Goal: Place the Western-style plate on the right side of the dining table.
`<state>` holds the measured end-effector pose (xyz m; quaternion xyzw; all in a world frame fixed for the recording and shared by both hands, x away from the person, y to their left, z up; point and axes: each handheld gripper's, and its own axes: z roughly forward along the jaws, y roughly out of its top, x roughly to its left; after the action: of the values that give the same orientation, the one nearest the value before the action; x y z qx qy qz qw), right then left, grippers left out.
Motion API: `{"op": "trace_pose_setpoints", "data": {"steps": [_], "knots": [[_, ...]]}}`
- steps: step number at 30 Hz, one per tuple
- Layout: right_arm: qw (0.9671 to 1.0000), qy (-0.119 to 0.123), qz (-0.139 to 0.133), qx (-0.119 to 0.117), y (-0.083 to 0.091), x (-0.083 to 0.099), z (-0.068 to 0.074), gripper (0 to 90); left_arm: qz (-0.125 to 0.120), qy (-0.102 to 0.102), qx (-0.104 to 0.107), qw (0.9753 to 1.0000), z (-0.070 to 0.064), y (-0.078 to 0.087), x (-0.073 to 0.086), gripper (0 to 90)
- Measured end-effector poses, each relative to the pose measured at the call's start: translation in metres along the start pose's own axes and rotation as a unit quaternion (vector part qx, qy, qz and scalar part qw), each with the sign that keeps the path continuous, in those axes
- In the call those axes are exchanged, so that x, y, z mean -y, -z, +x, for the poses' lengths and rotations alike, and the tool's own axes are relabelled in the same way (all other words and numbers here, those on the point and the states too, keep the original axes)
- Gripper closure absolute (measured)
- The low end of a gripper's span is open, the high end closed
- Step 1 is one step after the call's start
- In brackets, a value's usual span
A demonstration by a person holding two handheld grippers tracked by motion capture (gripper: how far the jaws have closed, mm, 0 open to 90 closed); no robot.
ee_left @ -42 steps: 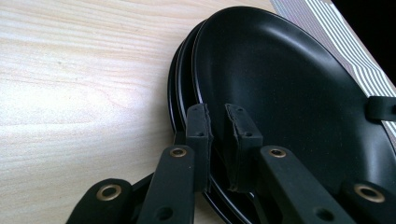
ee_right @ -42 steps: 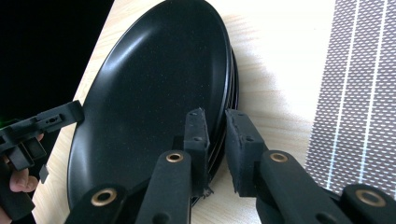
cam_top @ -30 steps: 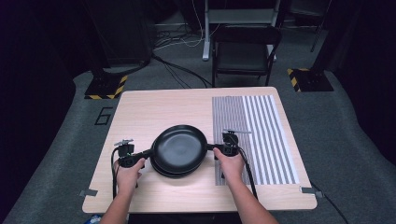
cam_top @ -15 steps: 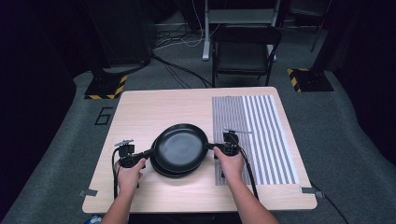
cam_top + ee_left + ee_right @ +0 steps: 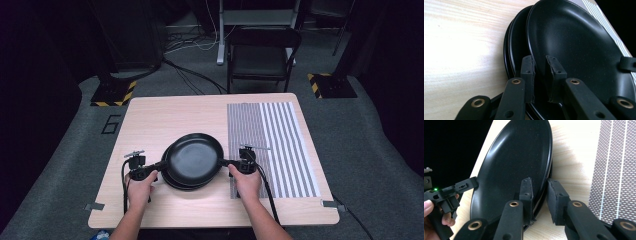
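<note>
Black plates (image 5: pixel 194 161) sit stacked on the wooden table (image 5: pixel 165 120), top plate squarely between both tools: left gripper (image 5: pixel 151 168) pinches its left rim, right gripper (image 5: pixel 231 162) pinches the opposite edge, neither hand nearer, striped mat (image 5: pixel 272 145) just beside.

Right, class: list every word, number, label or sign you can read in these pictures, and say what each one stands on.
"6": a dark outlined numeral on the grey carpeted floor, left of the light wooden table.
Nothing readable stands on the black round plates, the grey-and-white striped mat or the table.
The yellow-and-black hazard stripes on the stand bases carry no text.
</note>
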<state>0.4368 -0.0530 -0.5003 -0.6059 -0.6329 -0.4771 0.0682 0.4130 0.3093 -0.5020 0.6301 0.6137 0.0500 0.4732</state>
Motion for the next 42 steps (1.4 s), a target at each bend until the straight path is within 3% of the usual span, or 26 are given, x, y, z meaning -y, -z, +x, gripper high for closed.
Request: {"op": "trace_pose_setpoints", "data": {"steps": [5,12,20,24,25,26,34,42], "knots": [[1.0000,-0.002,-0.001,-0.003,0.000,0.000,-0.001,74.9,-0.005,0.005,-0.005,1.0000,-0.001,0.000,0.001,77.9],[0.9999,-0.009,-0.006,0.004,-0.003,0.003,0.001,74.3,-0.030,0.031,-0.015,0.9990,-0.005,-0.004,0.010,77.5],[0.9999,-0.010,-0.005,0.012,-0.009,0.005,0.003,74.4,-0.046,0.031,-0.024,0.9982,-0.010,-0.008,0.014,77.0],[0.9998,-0.015,-0.008,0.008,-0.008,0.005,0.003,75.0,-0.037,0.038,-0.014,0.9985,-0.010,-0.012,0.016,73.9],[0.9997,-0.019,-0.012,0.005,-0.007,0.005,0.002,74.9,-0.038,0.052,-0.010,0.9979,-0.013,-0.017,0.018,73.4],[0.9997,-0.021,-0.012,0.006,-0.007,0.005,0.001,74.9,-0.038,0.052,-0.010,0.9979,-0.013,-0.017,0.018,73.4],[0.9993,-0.030,-0.021,0.002,-0.007,0.008,0.001,75.7,-0.055,0.071,-0.011,0.9959,-0.015,-0.018,0.023,74.2],[0.9990,-0.033,-0.031,0.004,-0.010,0.009,0.001,76.1,-0.055,0.069,-0.002,0.9961,-0.012,-0.018,0.022,74.7]]}}
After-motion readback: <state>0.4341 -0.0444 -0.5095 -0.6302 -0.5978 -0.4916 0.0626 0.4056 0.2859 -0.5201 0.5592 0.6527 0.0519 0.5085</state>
